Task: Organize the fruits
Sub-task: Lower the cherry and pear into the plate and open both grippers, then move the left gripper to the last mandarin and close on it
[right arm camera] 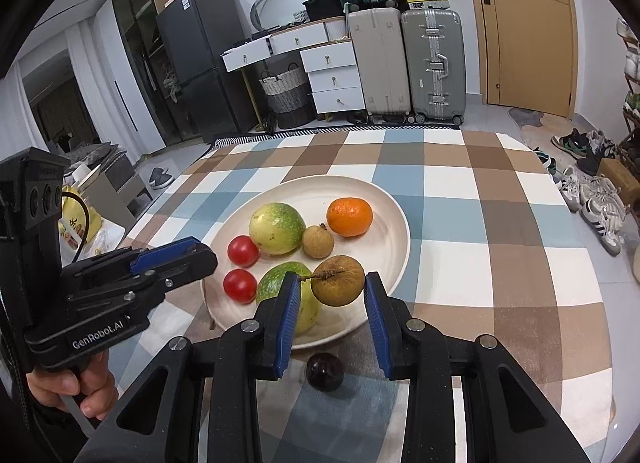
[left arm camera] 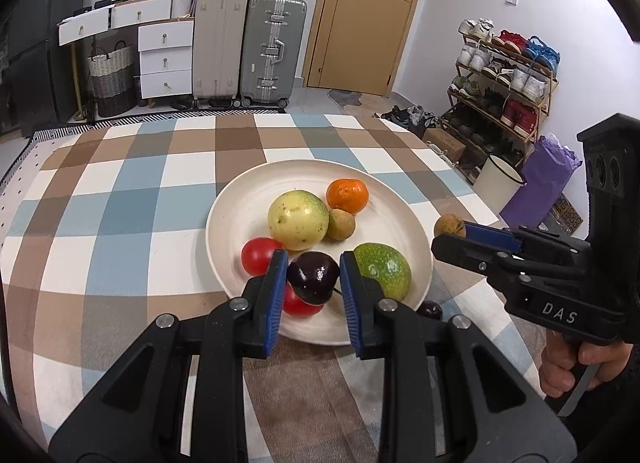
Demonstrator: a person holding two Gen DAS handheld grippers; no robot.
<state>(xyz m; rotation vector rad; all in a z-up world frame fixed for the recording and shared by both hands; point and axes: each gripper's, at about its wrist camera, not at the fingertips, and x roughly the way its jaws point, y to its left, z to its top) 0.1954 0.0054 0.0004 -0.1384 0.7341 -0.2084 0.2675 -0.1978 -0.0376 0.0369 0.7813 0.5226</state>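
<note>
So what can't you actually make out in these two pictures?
- Left wrist view: the second tomato is mostly hidden behind the dark plum and gripper finger.
- Left wrist view: a dark fruit beside the plate is largely covered by the left gripper.
- Right wrist view: whether the right gripper pinches the brown fruit.

Both wrist views near, facing plate (left arm camera: 224,223) (shared)
</note>
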